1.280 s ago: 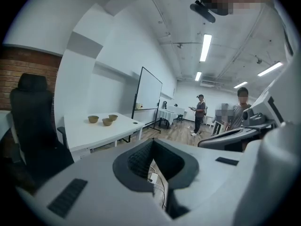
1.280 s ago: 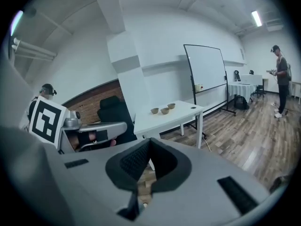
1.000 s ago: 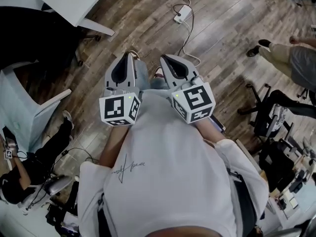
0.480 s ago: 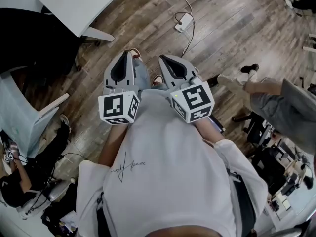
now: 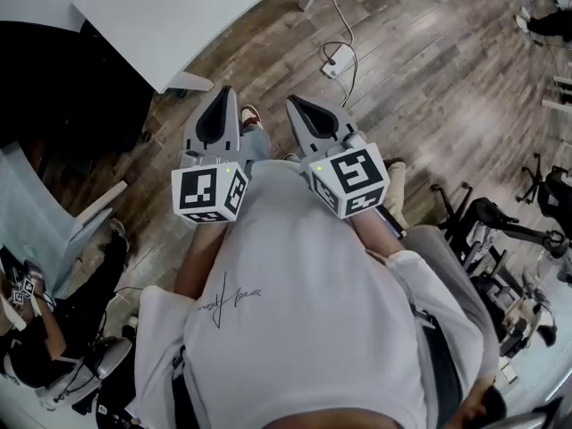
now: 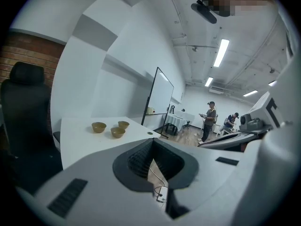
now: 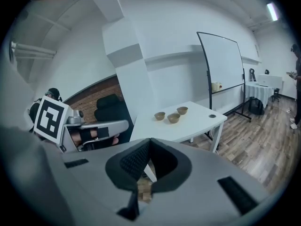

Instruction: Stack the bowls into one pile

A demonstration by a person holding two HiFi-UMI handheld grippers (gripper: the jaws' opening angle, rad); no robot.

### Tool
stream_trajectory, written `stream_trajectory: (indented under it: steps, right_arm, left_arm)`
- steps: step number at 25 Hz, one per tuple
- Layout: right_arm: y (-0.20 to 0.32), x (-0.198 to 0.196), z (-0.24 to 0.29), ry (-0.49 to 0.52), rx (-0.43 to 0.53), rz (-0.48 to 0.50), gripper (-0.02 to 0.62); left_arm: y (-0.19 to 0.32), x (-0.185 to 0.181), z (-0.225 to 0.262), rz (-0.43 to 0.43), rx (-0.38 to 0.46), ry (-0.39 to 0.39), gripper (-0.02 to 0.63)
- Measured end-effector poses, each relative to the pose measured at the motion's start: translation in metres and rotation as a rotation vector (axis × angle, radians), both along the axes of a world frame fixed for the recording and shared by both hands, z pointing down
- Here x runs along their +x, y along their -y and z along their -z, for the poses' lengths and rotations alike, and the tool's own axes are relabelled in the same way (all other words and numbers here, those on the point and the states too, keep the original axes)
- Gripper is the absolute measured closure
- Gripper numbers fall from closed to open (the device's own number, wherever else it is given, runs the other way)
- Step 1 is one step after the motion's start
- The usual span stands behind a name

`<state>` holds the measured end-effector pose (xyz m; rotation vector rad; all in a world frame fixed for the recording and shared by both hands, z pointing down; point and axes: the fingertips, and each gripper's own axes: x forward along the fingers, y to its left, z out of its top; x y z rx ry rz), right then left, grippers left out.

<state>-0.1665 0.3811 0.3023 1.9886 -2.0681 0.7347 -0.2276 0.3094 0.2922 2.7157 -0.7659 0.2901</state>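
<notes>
Three small tan bowls stand apart, unstacked, on a white table [image 5: 170, 16]. In the left gripper view they are the left bowl [image 6: 99, 126], the far bowl [image 6: 123, 124] and the near bowl [image 6: 117, 132]. The right gripper view also shows all three bowls [image 7: 160, 116] [image 7: 182, 110] [image 7: 173, 118] on the table [image 7: 197, 124]. My left gripper [image 5: 222, 96] and right gripper [image 5: 295, 105] are held side by side in front of my chest, over the wooden floor and short of the table. Both are shut and hold nothing. The left gripper [image 6: 152, 142] and right gripper [image 7: 149, 142] point towards the bowls.
A power strip [image 5: 340, 61] with its cable lies on the floor ahead. A black office chair [image 6: 26, 107] stands left of the table, a whiteboard [image 7: 221, 62] behind it. A person sits at lower left [image 5: 36, 338]; grey trousers [image 5: 442, 253] are close on my right.
Both grippers have moved forward together towards the table, which now fills more of the top of the head view. A person at the right has walked closer beside me.
</notes>
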Motion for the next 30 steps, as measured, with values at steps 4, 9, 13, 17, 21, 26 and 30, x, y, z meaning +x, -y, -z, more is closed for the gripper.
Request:
stream_trajectory:
  steps: [4, 9, 13, 17, 21, 26, 30]
  right_arm:
    - [0.036, -0.001, 0.004, -0.005, 0.001, 0.015, 0.591]
    - [0.074, -0.006, 0.008, -0.019, 0.003, 0.031, 0.591]
    - [0.096, -0.009, 0.007, -0.03, -0.006, 0.044, 0.591]
    - [0.111, -0.008, 0.006, -0.039, -0.024, 0.07, 0.591]
    - [0.129, -0.006, 0.005, -0.05, -0.037, 0.118, 0.591]
    - [0.149, 0.002, 0.004, -0.045, -0.038, 0.186, 0.591]
    - [0.178, 0.023, -0.001, -0.045, -0.03, 0.248, 0.591]
  left_arm:
    - [0.031, -0.001, 0.001, -0.002, -0.002, -0.005, 0.601]
    - [0.066, -0.001, 0.003, -0.012, 0.001, -0.016, 0.601]
    - [0.087, -0.003, 0.001, -0.006, -0.009, -0.029, 0.601]
    - [0.101, -0.004, -0.001, 0.017, -0.024, -0.042, 0.601]
    - [0.117, 0.0, -0.002, 0.045, -0.061, -0.08, 0.601]
    - [0.138, 0.002, -0.001, 0.12, -0.076, -0.101, 0.601]
    - [0.159, 0.019, -0.006, 0.172, -0.068, -0.086, 0.601]
